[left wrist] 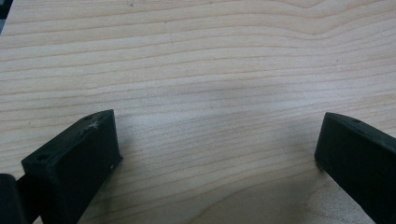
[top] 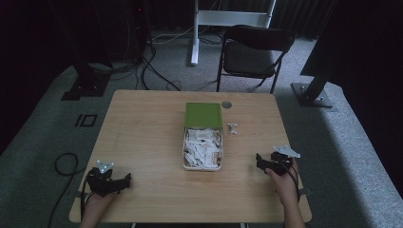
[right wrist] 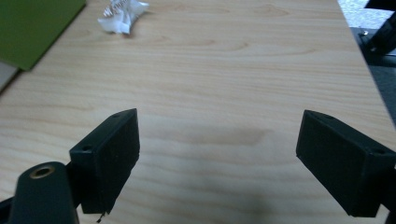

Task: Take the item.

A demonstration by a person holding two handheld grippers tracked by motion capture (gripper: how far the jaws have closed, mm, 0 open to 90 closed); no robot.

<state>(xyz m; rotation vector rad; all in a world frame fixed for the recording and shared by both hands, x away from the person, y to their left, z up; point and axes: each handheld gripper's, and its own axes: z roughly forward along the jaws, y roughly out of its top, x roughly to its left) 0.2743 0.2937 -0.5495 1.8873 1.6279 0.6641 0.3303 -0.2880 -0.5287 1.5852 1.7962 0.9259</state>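
A white box (top: 185, 164) with its green lid (top: 203, 115) flipped back stands at the table's middle, full of small white wrapped pieces (top: 202, 145). One loose white wrapped piece (top: 232, 128) (right wrist: 122, 14) lies on the wood just right of the box. My left gripper (top: 124, 180) (left wrist: 217, 140) rests open near the front left edge, nothing between its jaws. My right gripper (top: 260, 160) (right wrist: 218, 135) stands open at the front right, also with nothing in it. A corner of the green lid (right wrist: 32, 25) is in the right gripper view.
The wooden table (top: 142, 128) has a small grey round disc (top: 226, 104) near its far edge. Beyond it stand a black folding chair (top: 254, 52), a white stand leg (top: 195, 33), dark frame posts and floor cables (top: 64, 164).
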